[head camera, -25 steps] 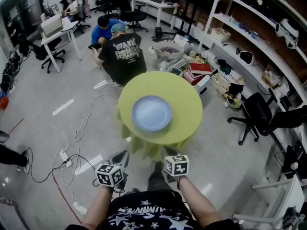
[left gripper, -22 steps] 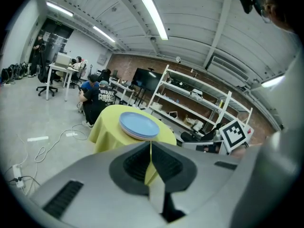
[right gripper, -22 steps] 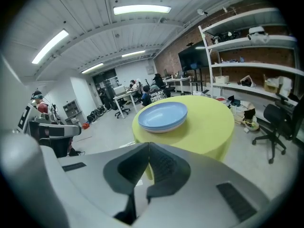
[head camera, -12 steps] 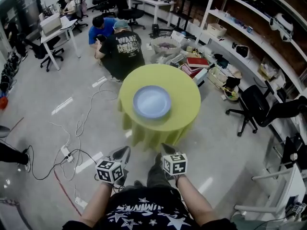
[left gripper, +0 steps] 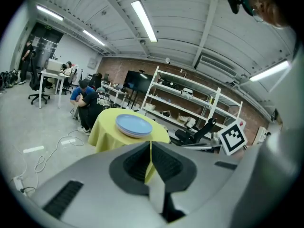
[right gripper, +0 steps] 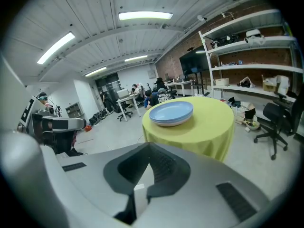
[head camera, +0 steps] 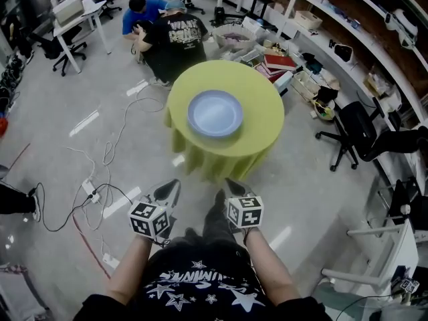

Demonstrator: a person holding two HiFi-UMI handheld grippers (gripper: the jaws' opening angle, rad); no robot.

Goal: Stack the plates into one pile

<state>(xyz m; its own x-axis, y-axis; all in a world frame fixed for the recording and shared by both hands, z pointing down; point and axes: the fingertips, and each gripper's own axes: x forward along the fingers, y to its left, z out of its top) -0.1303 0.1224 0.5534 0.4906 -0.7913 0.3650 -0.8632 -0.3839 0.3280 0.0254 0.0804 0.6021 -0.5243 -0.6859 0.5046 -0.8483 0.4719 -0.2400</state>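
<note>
A pile of light-blue plates [head camera: 215, 113] sits on a round table under a yellow-green cloth [head camera: 262, 122]. Both grippers hang close to my body, well short of the table, over bare floor. My left gripper [head camera: 170, 186] and right gripper [head camera: 231, 185] are side by side, each with its jaws shut on nothing. In the left gripper view the plates [left gripper: 134, 125] lie far beyond the left gripper [left gripper: 151, 152], whose jaws meet. The right gripper view shows the same pile [right gripper: 172, 113] ahead of the shut right gripper [right gripper: 148, 154].
Two people crouch [head camera: 172, 35] just behind the table. Cables and a power strip [head camera: 90, 193] trail across the floor at left. A black office chair [head camera: 358, 142] and long shelves [head camera: 348, 52] line the right side; books and boxes [head camera: 277, 65] sit beside the table.
The table has slid upward in the head view, and both grippers now stand farther back from it. Jaws stay shut and the plate pile is untouched.
</note>
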